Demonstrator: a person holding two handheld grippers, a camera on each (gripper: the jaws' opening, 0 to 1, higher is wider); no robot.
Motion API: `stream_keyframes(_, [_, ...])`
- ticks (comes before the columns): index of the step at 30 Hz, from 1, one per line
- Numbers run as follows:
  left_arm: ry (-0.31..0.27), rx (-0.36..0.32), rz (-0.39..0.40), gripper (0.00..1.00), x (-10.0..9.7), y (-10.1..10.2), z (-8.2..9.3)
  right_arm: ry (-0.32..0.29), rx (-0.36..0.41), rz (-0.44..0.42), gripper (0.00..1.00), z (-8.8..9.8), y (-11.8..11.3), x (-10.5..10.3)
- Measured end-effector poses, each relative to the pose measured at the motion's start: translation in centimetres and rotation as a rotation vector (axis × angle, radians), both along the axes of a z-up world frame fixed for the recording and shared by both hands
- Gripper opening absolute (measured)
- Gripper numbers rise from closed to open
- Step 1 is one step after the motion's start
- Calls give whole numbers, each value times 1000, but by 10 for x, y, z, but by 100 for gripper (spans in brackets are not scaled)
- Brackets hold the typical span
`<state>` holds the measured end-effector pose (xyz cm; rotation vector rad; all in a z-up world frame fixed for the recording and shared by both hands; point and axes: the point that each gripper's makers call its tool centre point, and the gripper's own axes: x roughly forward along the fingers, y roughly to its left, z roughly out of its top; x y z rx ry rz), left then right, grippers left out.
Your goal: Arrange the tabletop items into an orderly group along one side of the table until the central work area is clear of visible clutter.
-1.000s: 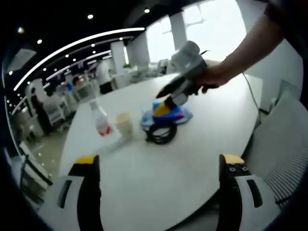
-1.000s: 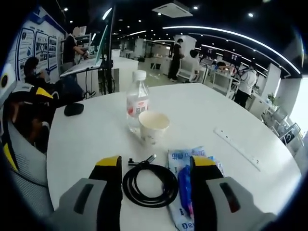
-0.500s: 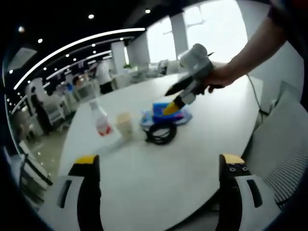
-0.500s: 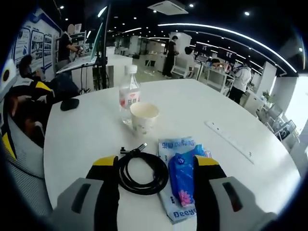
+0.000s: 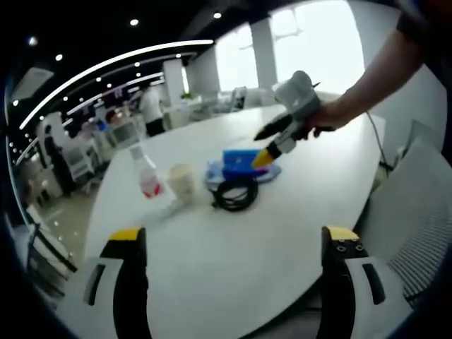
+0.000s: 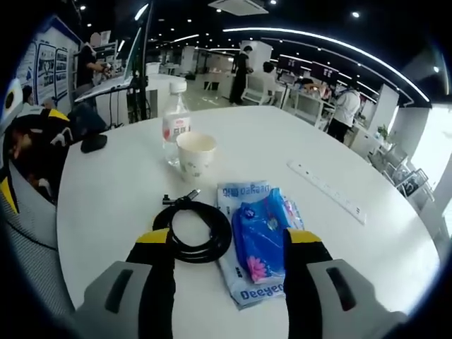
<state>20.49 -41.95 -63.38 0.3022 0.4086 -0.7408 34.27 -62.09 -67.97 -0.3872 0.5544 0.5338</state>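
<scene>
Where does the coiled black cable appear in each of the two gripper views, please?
Left gripper view: the coiled black cable lies mid-picture on the white table, just below the blue tissue packs.
Right gripper view: the cable lies low and left of centre, between the tongs' tips, left of the tissue packs.
Shared landmark: the paper cup beside the water bottle.

Open-plan office: long curved ceiling light strips [image 6: 332, 46], rows of desks [image 6: 311, 106] with people standing, wall posters [image 6: 44, 63], large white round meeting table [image 6: 339, 240].
</scene>
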Motion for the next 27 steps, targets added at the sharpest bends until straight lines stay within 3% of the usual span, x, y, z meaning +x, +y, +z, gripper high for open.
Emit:
stream_keyframes(22, [21,28,-38,99,-5,-5,-8,13,-63,-30,57,-11,-21,28])
stream_keyframes(27, [27,27,-33,99,-5,-3,-8,21,-46,-50,57,-10,-25,40])
